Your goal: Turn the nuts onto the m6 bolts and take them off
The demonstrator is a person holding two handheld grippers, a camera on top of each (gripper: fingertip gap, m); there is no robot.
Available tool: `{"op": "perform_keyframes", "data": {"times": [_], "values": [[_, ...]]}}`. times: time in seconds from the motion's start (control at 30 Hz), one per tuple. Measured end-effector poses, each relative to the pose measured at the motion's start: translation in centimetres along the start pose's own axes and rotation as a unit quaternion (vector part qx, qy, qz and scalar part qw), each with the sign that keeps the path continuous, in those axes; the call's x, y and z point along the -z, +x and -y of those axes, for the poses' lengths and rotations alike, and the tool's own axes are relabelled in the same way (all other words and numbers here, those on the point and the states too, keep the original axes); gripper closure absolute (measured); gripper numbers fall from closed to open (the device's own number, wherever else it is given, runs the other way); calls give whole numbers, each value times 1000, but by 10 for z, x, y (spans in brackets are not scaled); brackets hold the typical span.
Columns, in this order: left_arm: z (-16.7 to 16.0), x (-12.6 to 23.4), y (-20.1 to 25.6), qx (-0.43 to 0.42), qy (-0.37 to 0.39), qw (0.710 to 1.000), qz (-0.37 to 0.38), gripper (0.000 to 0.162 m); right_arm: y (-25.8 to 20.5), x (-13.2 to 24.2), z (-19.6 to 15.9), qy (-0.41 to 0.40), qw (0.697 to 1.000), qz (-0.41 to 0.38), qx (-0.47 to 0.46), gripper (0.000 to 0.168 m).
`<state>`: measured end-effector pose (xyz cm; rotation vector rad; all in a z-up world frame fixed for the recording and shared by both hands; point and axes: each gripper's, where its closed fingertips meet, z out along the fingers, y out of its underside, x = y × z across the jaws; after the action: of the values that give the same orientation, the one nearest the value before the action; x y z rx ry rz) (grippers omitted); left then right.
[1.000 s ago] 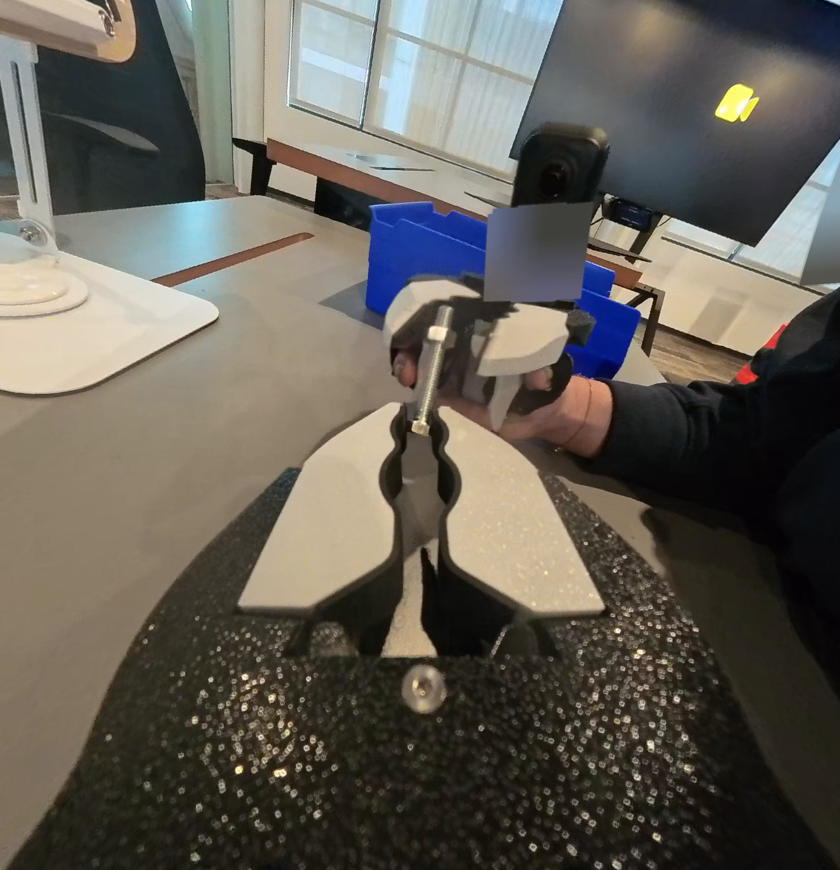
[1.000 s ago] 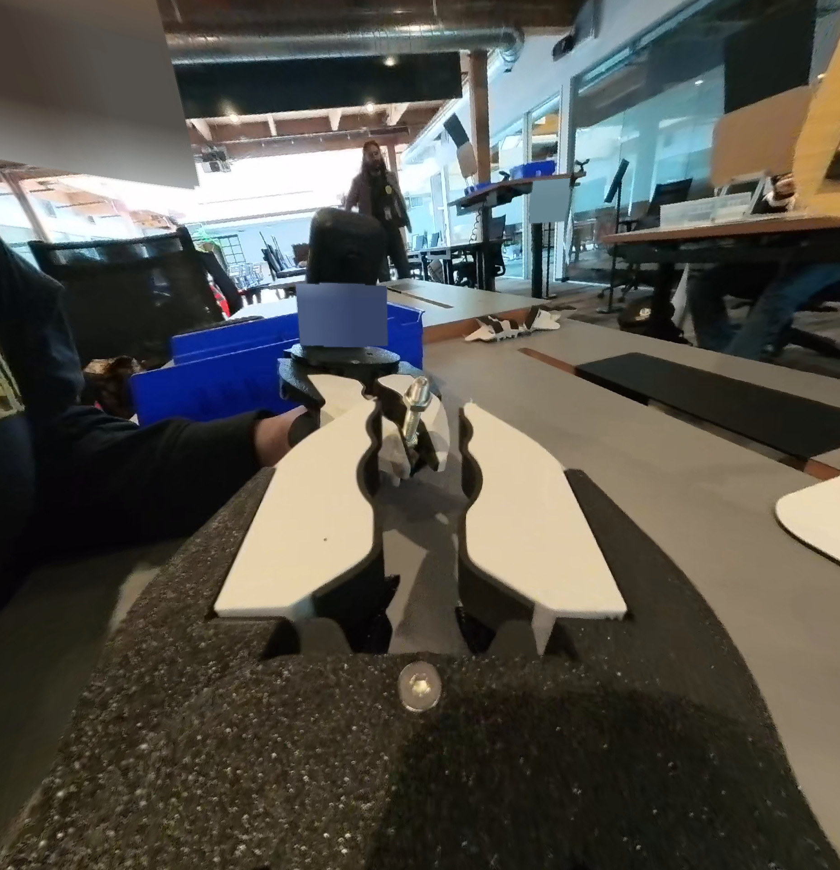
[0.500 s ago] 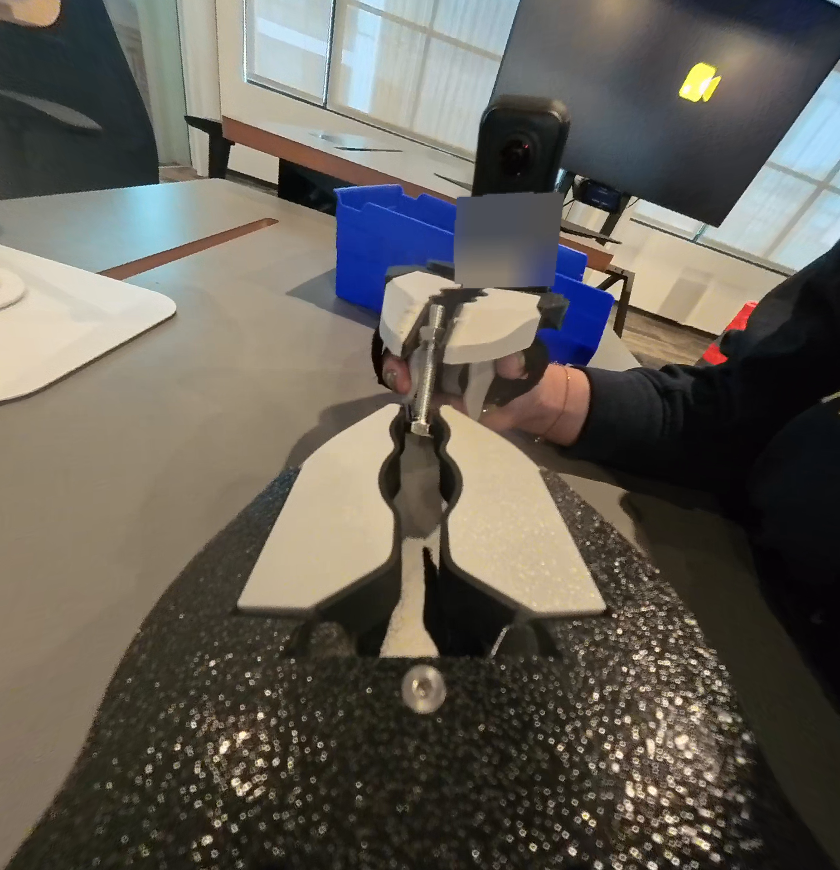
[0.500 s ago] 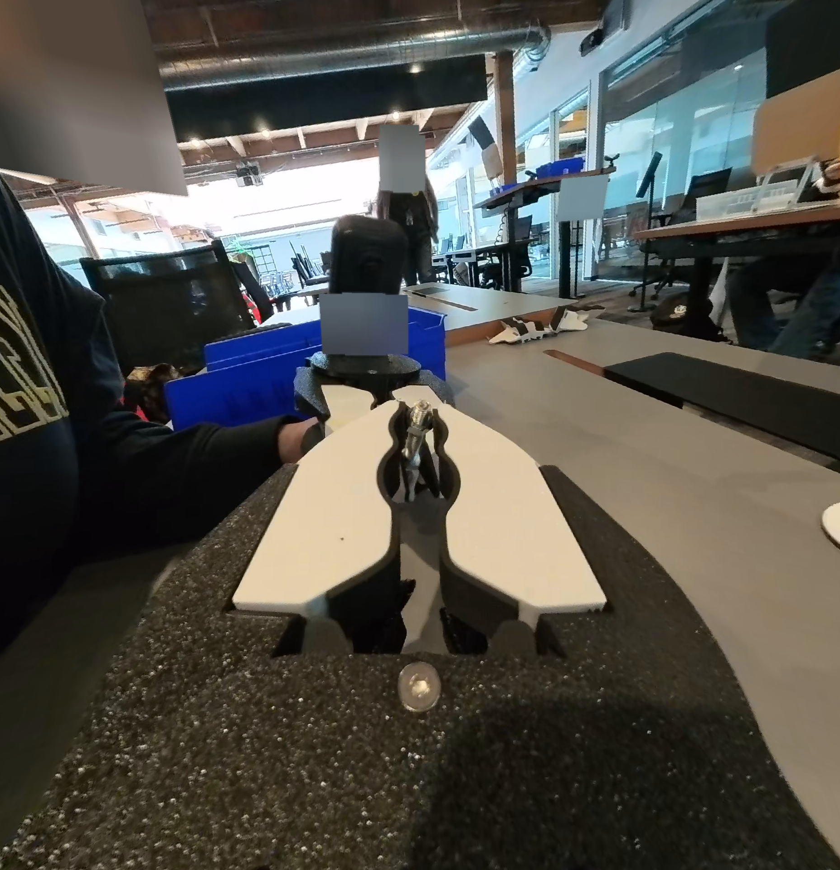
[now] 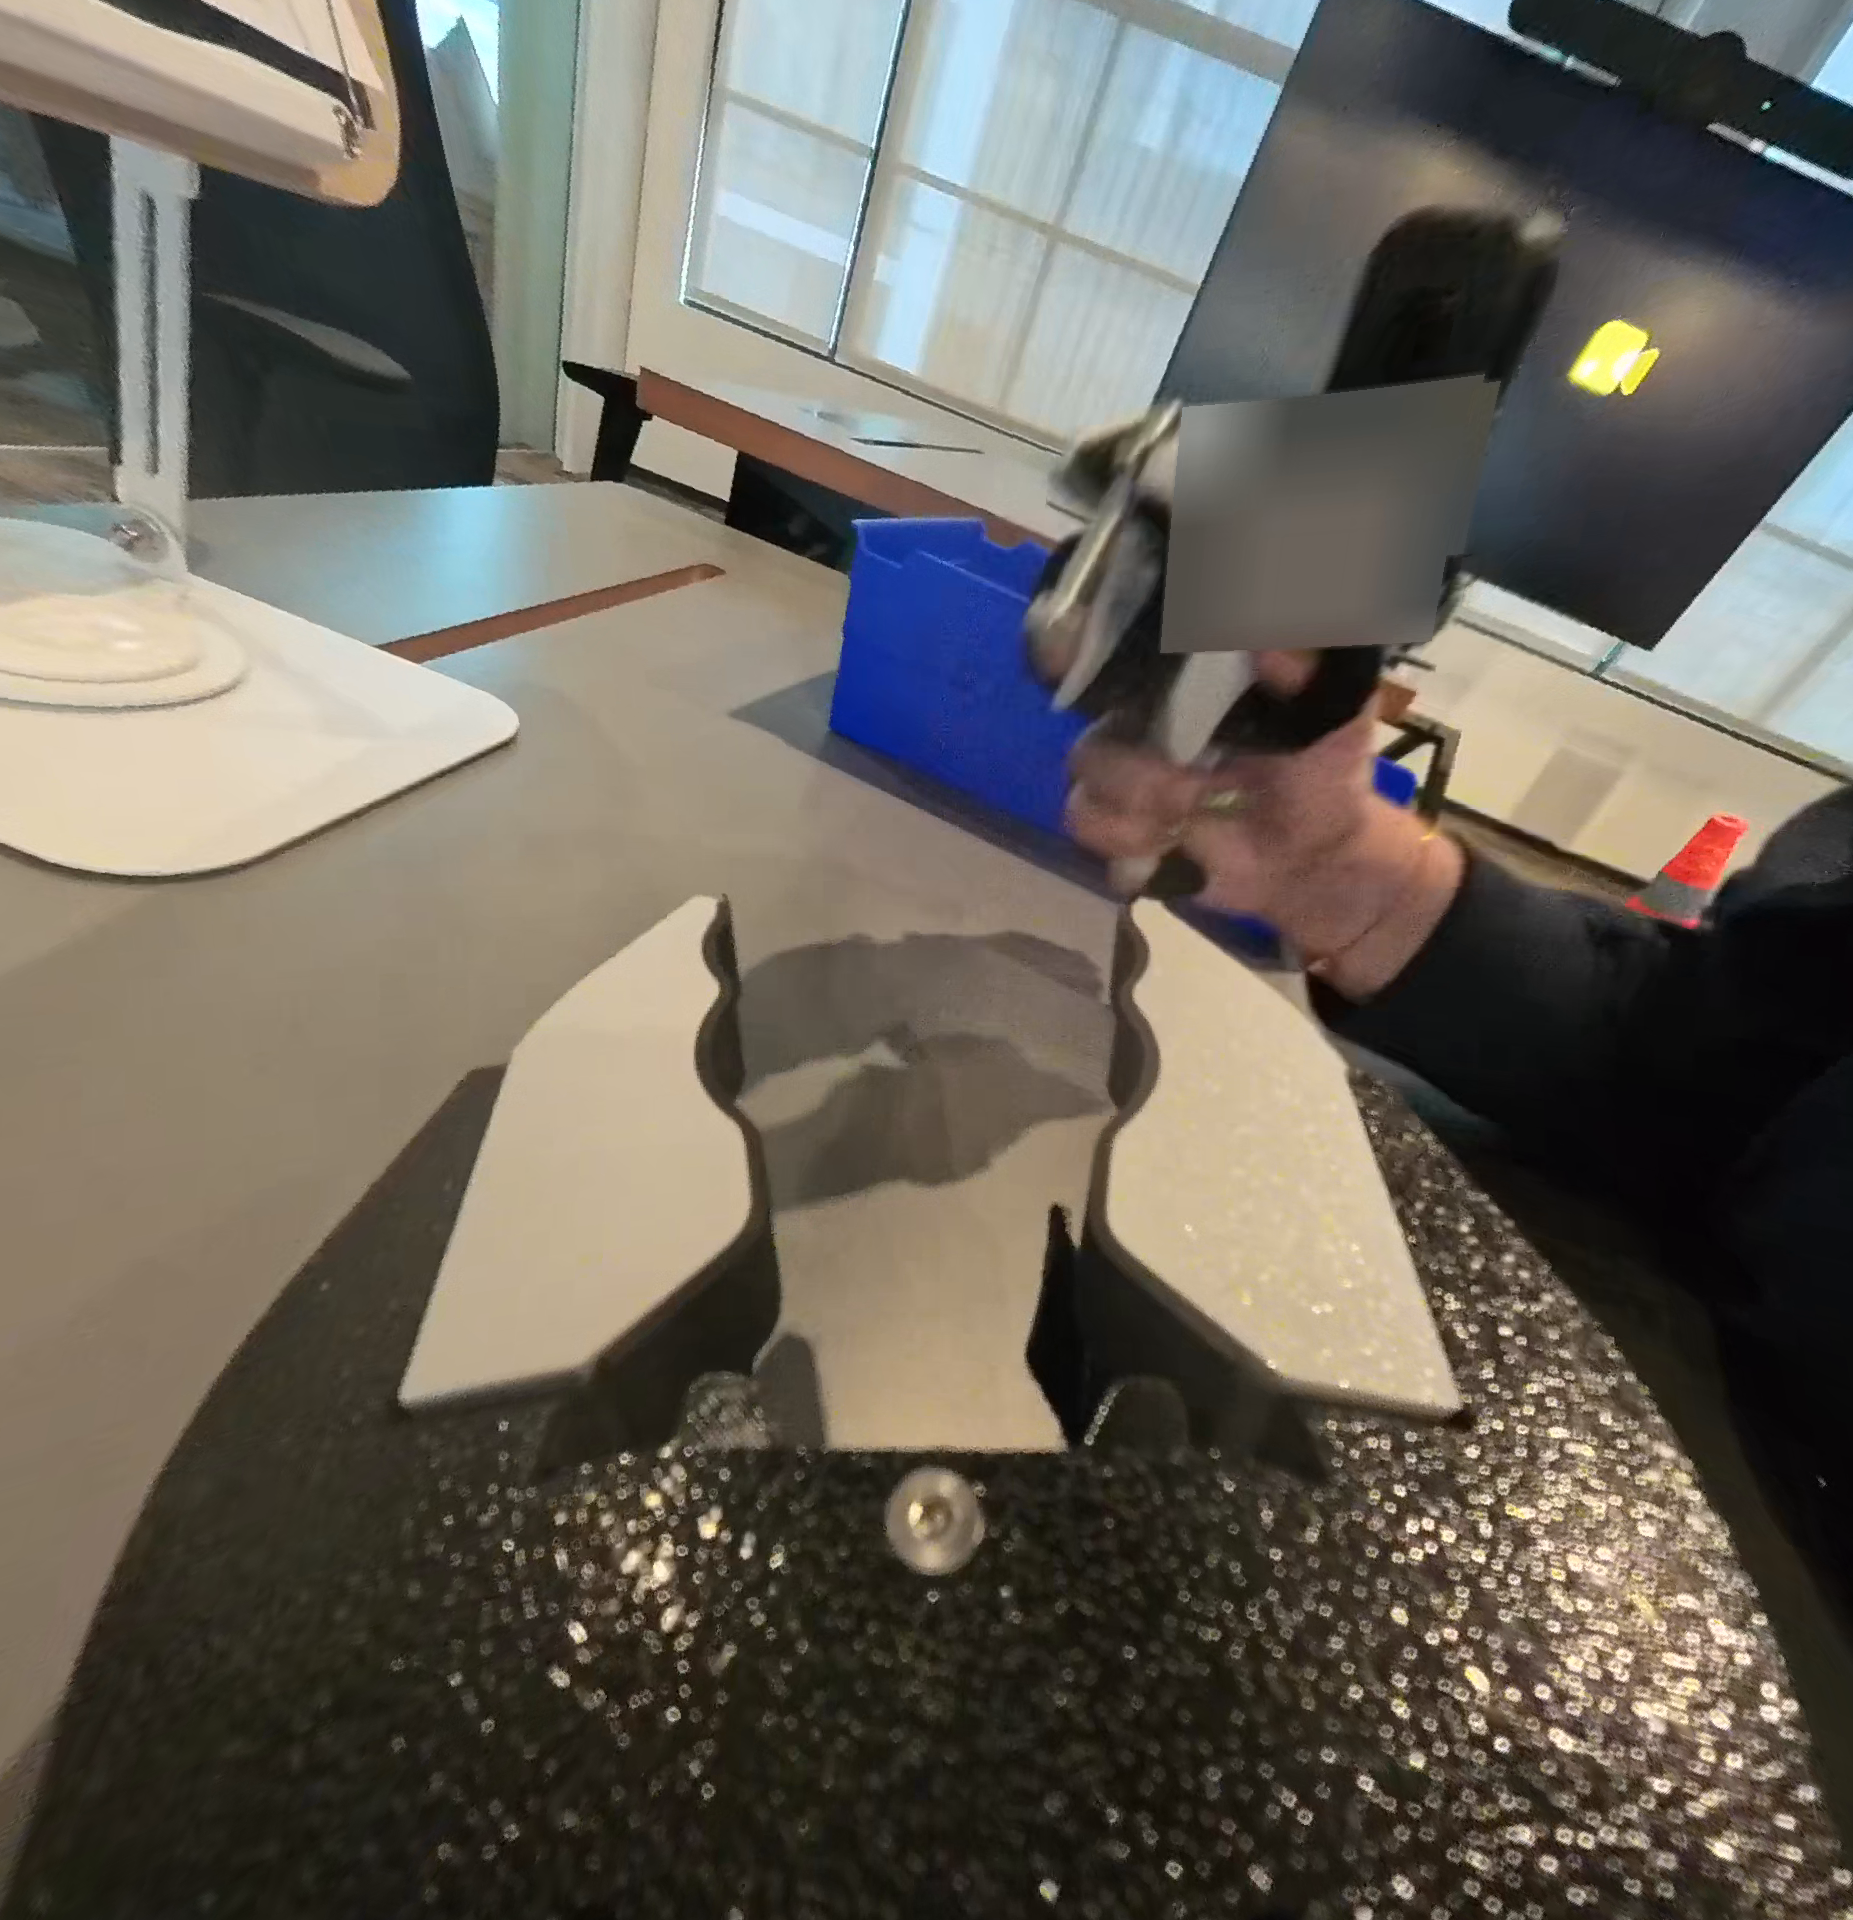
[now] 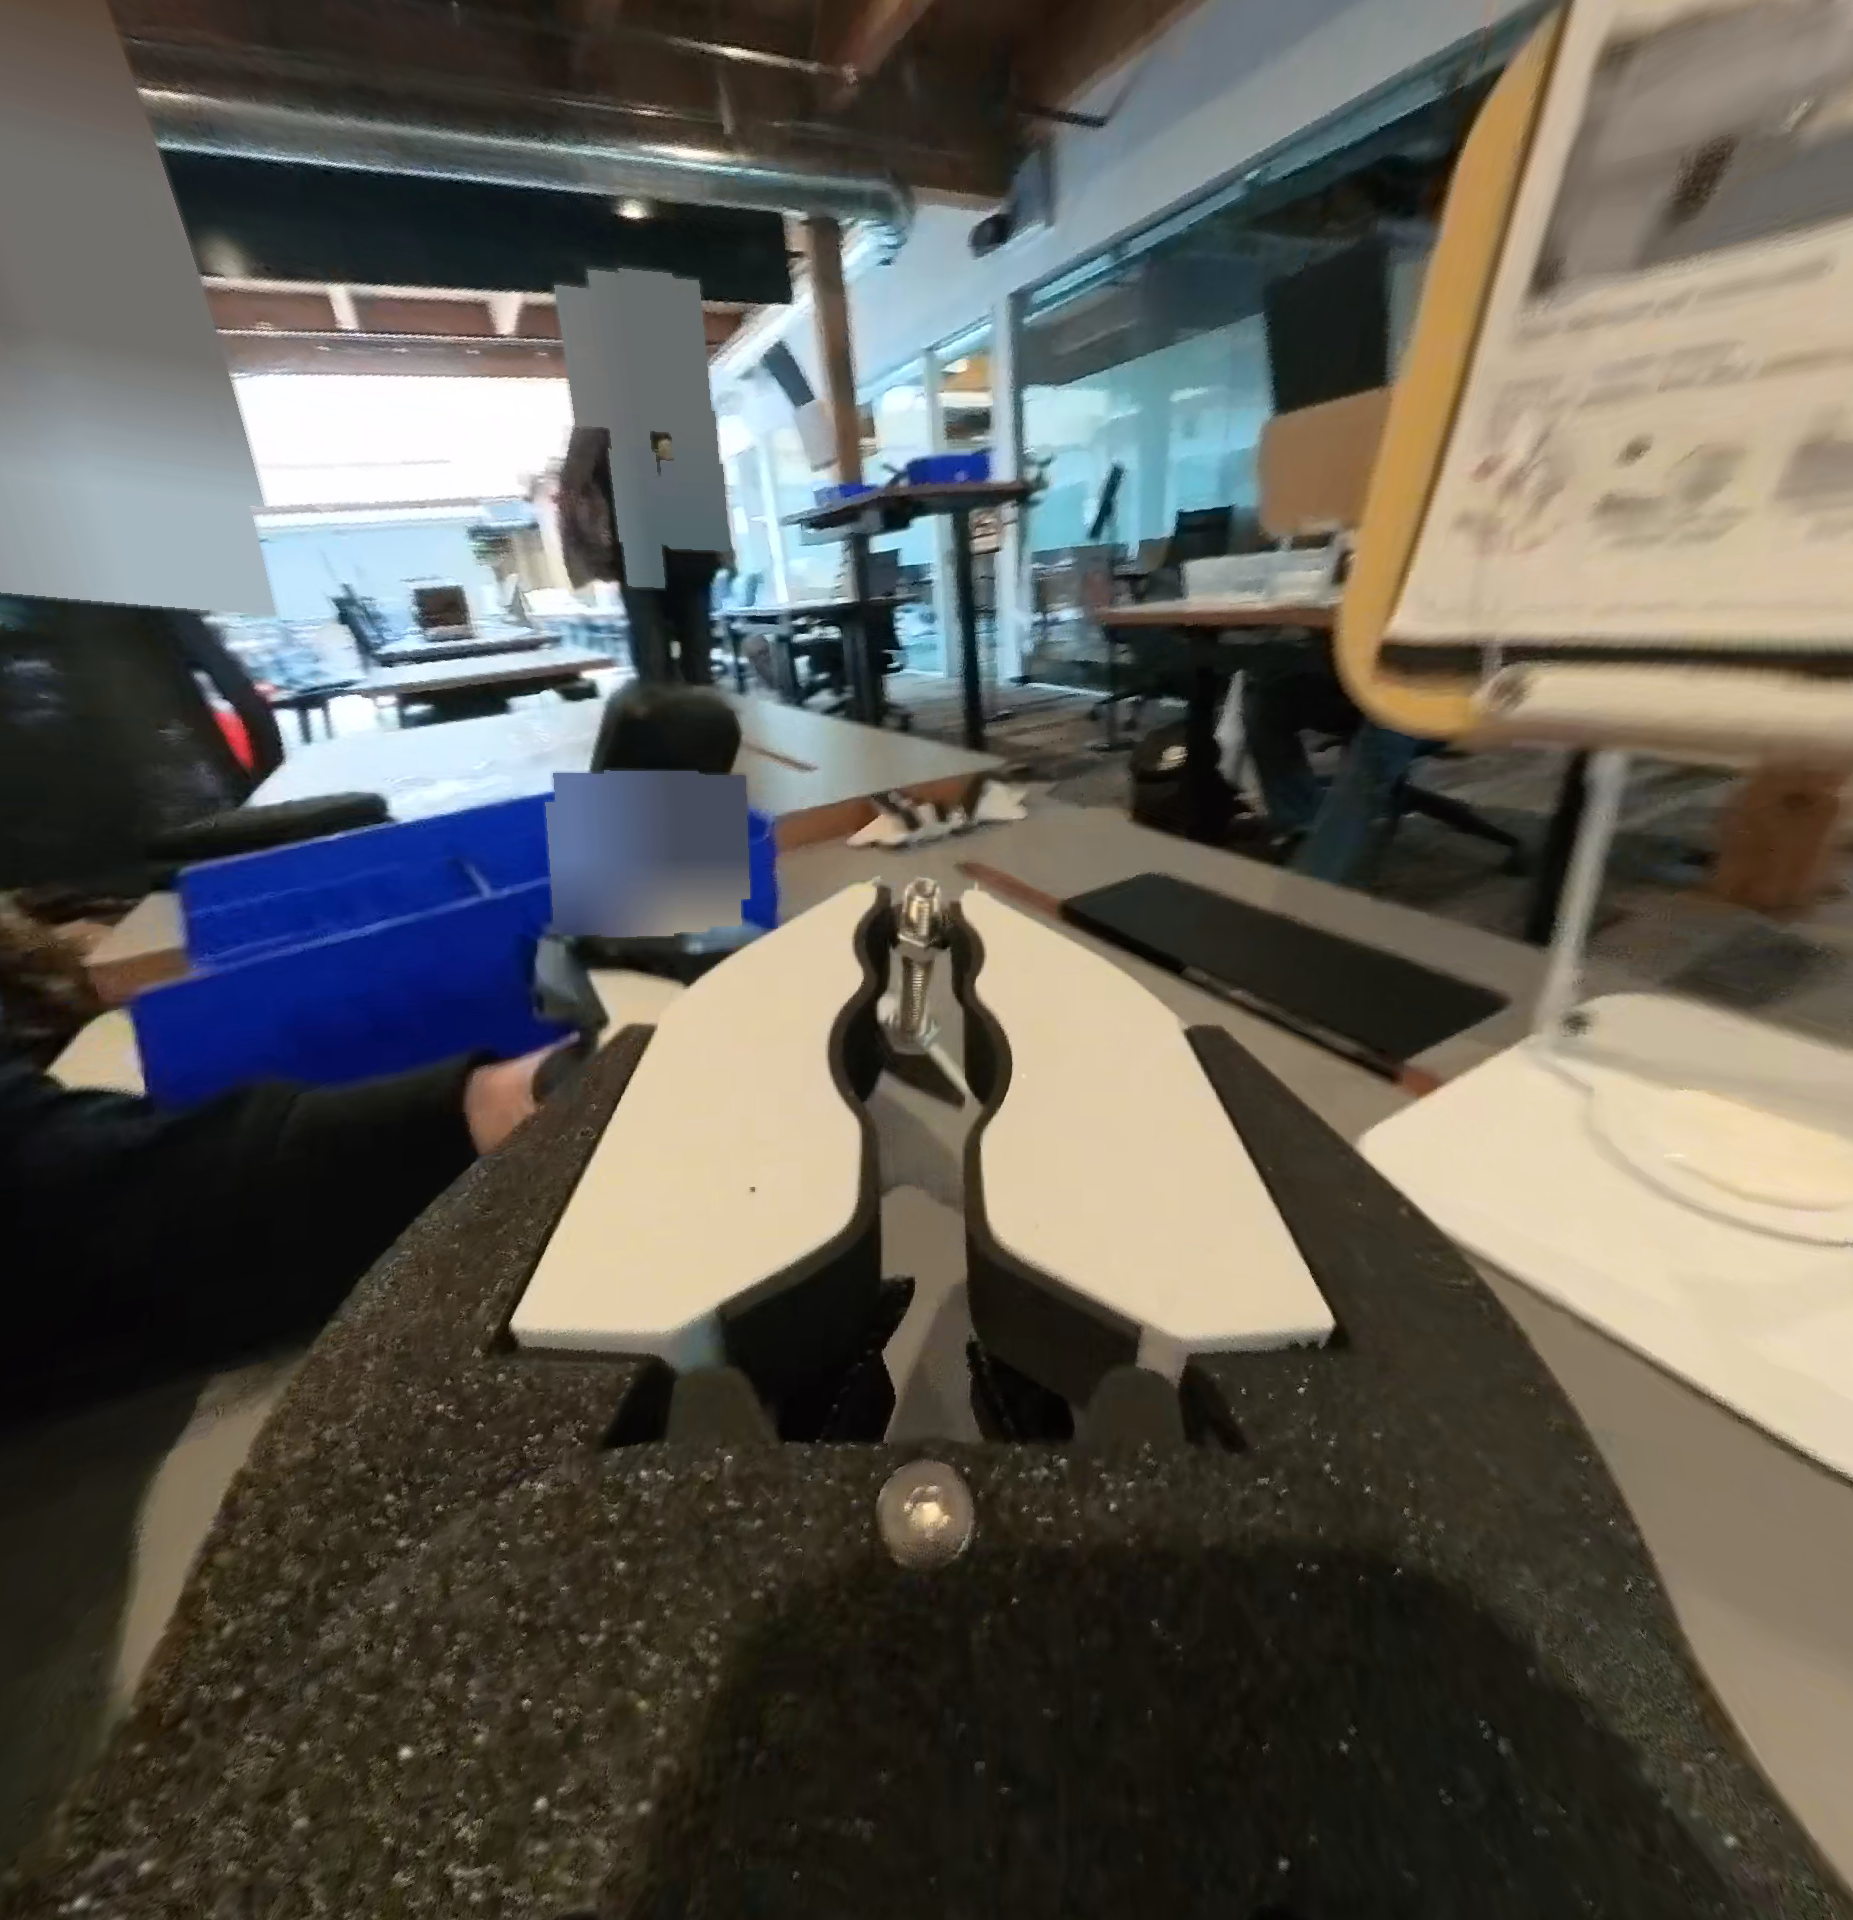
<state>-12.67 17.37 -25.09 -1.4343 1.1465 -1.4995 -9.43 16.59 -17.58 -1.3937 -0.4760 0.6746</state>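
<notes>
My left gripper [image 5: 924, 920] is wide open and empty above the grey table [image 5: 486, 987]. My right gripper [image 6: 919, 899] is shut on a silver bolt [image 6: 914, 977] that carries a nut [image 6: 917, 938] near its far end. The fingertips press at the nut and the threaded shank hangs down between the fingers. In the left wrist view the right gripper [image 5: 1119, 623] shows blurred at the upper right, held in a hand, with the bolt [image 5: 1093, 561] in its tips. The left gripper's body [image 6: 579, 987] peeks out behind my right gripper's left finger.
A blue bin [image 5: 943, 644] stands on the table behind the grippers; it also shows in the right wrist view [image 6: 361, 935]. A white stand base [image 5: 226, 748] lies at the left and shows at the right [image 6: 1628, 1247] in the right wrist view. A black mat [image 6: 1286, 966] lies beyond.
My left gripper opened and let go of the bolt's lower end. My right gripper, which had closed on the nut end, moved away up and to the right with the bolt.
</notes>
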Motion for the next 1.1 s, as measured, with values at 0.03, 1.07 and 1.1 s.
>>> {"op": "perform_keyframes", "data": {"times": [0.03, 1.07, 1.1], "values": [[2, 1, 0, 1, 6, 1000, -1, 93, 1, 8, 17, 3, 1000, -18, 13, 157], [11, 8, -1, 12, 37, 999, -5, 107, 113, 302, -91, -523, 786, -310, -113, 157], [11, 9, -1, 13, 39, 999, -6, 107, 114, 304, -97, -536, 775, -312, -120, 157]]}}
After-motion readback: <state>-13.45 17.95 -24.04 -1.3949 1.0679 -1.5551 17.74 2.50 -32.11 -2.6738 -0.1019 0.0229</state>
